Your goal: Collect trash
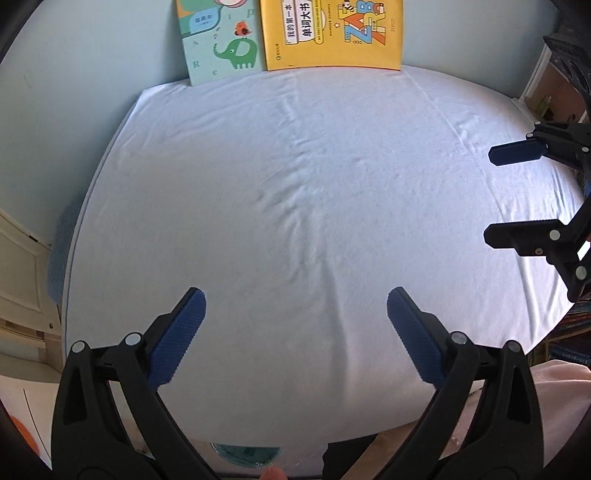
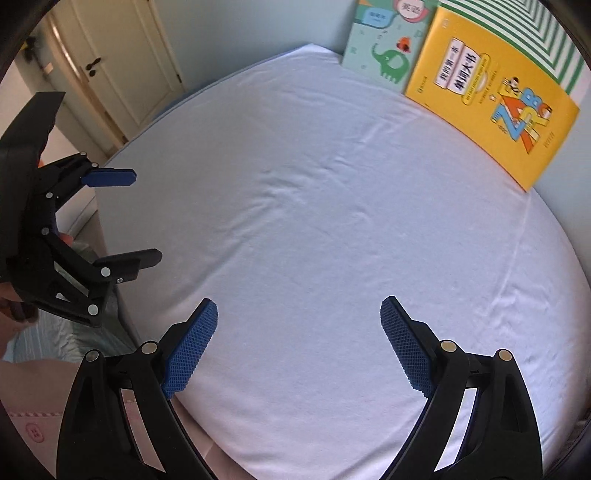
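Observation:
No trash shows on the white bed sheet (image 1: 295, 184) in either view. My left gripper (image 1: 295, 299) hovers open over the near part of the sheet, nothing between its blue-padded fingers. It also shows at the left edge of the right wrist view as the left gripper (image 2: 146, 216), held by a hand. My right gripper (image 2: 299, 308) is open and empty above the sheet's near side. In the left wrist view the right gripper (image 1: 487, 194) enters from the right edge, fingers spread.
Two children's books lean on the wall at the bed's head: a yellow book (image 1: 332, 33) (image 2: 491, 103) and a pale green elephant book (image 1: 221, 40) (image 2: 384, 48). A white door (image 2: 122, 55) stands beyond the bed's left side. A round teal object (image 1: 245, 454) lies below the mattress edge.

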The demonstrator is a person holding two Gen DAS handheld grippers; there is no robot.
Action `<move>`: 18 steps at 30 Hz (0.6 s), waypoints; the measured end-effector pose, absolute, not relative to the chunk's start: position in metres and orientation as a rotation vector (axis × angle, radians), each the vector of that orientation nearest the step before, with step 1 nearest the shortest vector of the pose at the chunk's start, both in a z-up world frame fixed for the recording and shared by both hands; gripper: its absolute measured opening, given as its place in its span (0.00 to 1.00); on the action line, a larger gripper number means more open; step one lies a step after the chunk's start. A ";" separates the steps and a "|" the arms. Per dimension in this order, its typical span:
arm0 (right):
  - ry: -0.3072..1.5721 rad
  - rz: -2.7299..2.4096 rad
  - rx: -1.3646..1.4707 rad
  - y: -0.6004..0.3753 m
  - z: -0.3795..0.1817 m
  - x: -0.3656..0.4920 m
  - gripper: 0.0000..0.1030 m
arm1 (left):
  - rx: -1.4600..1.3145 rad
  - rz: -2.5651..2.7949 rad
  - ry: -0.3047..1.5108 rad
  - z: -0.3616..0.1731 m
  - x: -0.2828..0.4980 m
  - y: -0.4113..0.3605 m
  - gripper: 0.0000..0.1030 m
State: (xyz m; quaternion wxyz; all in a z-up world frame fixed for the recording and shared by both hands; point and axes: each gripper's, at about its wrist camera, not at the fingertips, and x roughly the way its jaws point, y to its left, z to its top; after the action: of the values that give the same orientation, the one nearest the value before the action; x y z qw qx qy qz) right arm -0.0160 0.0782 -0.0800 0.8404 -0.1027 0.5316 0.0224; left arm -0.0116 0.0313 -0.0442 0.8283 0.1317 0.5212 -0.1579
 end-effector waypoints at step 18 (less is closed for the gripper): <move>1.029 -0.228 0.041 -0.003 -0.062 -0.045 0.87 | 0.312 -0.478 1.118 -0.044 0.026 -0.049 0.94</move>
State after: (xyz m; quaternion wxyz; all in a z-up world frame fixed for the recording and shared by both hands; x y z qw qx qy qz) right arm -0.0450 -0.0028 -0.0615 0.8642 0.0197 0.4908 -0.1089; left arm 0.0260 -0.0488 -0.0436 0.8093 0.1459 0.5231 -0.2237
